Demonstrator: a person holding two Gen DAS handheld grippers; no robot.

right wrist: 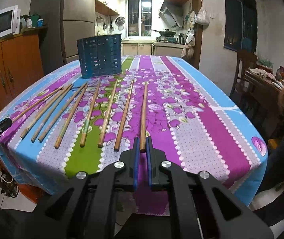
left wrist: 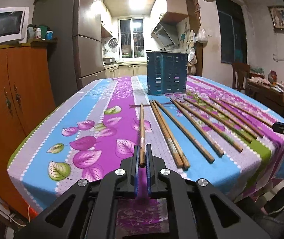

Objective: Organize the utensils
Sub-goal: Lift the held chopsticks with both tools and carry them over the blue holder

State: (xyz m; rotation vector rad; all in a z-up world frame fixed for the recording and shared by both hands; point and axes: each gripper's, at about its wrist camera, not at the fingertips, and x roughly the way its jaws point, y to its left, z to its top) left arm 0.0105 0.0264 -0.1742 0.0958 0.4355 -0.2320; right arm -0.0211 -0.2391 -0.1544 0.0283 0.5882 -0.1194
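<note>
Left claw [left wrist: 142, 155] grips leftmost chopstick's [left wrist: 141, 127] near end.

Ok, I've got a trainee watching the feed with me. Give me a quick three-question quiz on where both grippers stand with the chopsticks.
1. True or false: the left gripper has a chopstick between its fingers.
2. Which chopstick is the right gripper lined up on? A) the rightmost chopstick B) the middle one C) none
3. Fill in: the blue slotted holder stands ____ on the tablecloth, beyond the row.

Key: 1 true; 2 A; 3 upright.
</note>
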